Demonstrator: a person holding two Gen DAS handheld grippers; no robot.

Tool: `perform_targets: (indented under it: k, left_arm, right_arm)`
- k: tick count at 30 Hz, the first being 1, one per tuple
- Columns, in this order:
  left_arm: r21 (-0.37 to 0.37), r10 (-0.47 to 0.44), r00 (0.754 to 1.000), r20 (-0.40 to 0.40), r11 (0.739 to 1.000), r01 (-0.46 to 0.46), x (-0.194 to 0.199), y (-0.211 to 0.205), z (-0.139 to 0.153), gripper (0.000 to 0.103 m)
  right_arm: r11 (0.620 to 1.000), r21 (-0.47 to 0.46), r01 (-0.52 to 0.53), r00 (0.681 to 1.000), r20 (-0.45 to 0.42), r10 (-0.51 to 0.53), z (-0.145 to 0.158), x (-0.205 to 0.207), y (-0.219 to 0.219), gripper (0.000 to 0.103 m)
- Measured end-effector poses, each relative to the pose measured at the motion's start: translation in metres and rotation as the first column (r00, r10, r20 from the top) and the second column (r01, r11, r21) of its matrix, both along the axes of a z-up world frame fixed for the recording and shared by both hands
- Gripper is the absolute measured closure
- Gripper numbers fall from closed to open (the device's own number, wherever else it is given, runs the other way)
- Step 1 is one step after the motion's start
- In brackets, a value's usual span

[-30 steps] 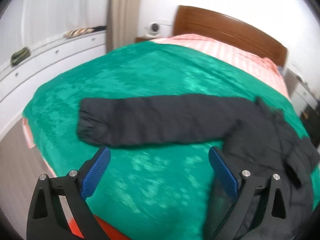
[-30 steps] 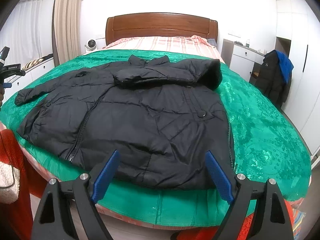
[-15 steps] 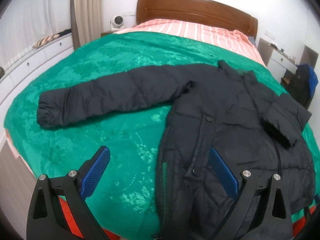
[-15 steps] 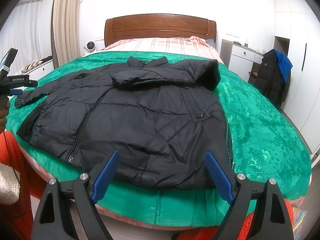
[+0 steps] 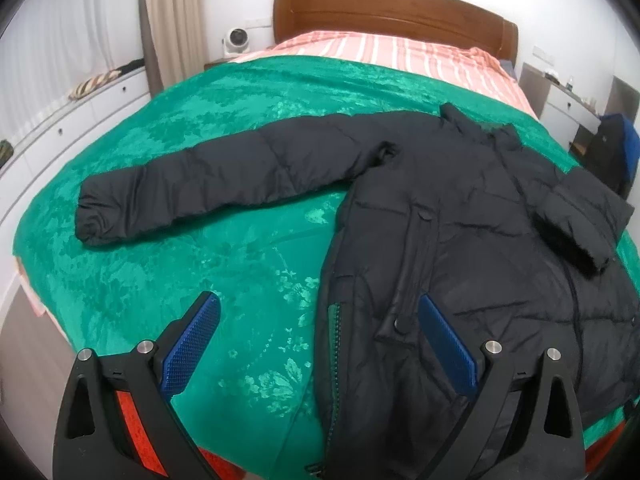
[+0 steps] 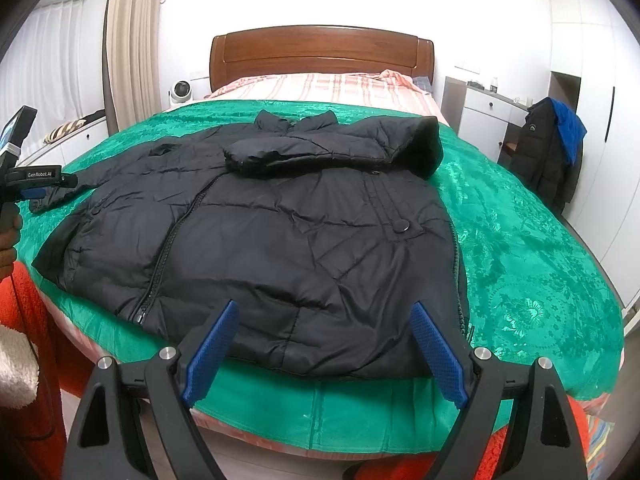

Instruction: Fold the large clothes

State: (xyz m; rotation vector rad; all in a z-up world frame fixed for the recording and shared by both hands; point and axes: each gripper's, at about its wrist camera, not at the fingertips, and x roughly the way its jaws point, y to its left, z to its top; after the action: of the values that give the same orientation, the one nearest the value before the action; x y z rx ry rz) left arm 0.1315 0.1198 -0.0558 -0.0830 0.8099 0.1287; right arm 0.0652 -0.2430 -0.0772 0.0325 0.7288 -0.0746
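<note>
Jacket (image 6: pixel 280 232): black, flat on green bedspread (image 6: pixel 520 248), 1 sleeve folded across chest, 1 outstretched. Left gripper (image 5: pixel 320 344), right gripper (image 6: pixel 324 344): both wide, empty, above jacket hem.

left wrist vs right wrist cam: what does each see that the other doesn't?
Only the left wrist view shows the left gripper with open jaws, and the jacket's unfolded sleeve stretched full length across the green bedspread.

Only the right wrist view shows the right gripper open over the hem, the whole jacket front, and the white wardrobe.

Both share the black jacket, the other sleeve folded across its chest, the wooden headboard and the coat hung at the desk.
</note>
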Motion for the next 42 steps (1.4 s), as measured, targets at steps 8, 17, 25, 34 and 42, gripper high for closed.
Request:
perform_targets:
  k: [8, 17, 25, 34, 42]
  left_arm:
    - [-0.001, 0.002, 1.000, 0.002, 1.000, -0.002, -0.0019, 0.0000, 0.0033, 0.004]
    - [0.006, 0.009, 1.000, -0.004, 1.000, -0.009, -0.0009, -0.0009, 0.0034, 0.004]
    - [0.015, 0.011, 1.000, -0.007, 1.000, -0.011, -0.0008, -0.0024, 0.0033, 0.004]
    - [0.016, 0.010, 1.000, -0.001, 1.000, -0.010, -0.0021, -0.0027, 0.0057, 0.003]
    - [0.019, 0.009, 1.000, -0.003, 1.000, -0.009, -0.0027, -0.0041, 0.0067, 0.003]
  right_arm:
    - [1.000, -0.002, -0.003, 1.000, 0.001, 0.003, -0.0007, 0.0004, 0.0002, 0.016]
    - [1.000, -0.002, -0.004, 1.000, 0.000, 0.004, -0.0010, 0.0002, 0.0004, 0.016]
    - [1.000, -0.005, -0.009, 1.000, -0.001, 0.009, -0.0020, 0.0002, 0.0025, 0.016]
    - [1.000, -0.009, -0.013, 1.000, 0.001, 0.013, -0.0022, 0.0002, 0.0043, 0.016]
    - [1.000, -0.011, -0.015, 1.000, 0.000, 0.015, -0.0019, 0.0005, 0.0051, 0.016]
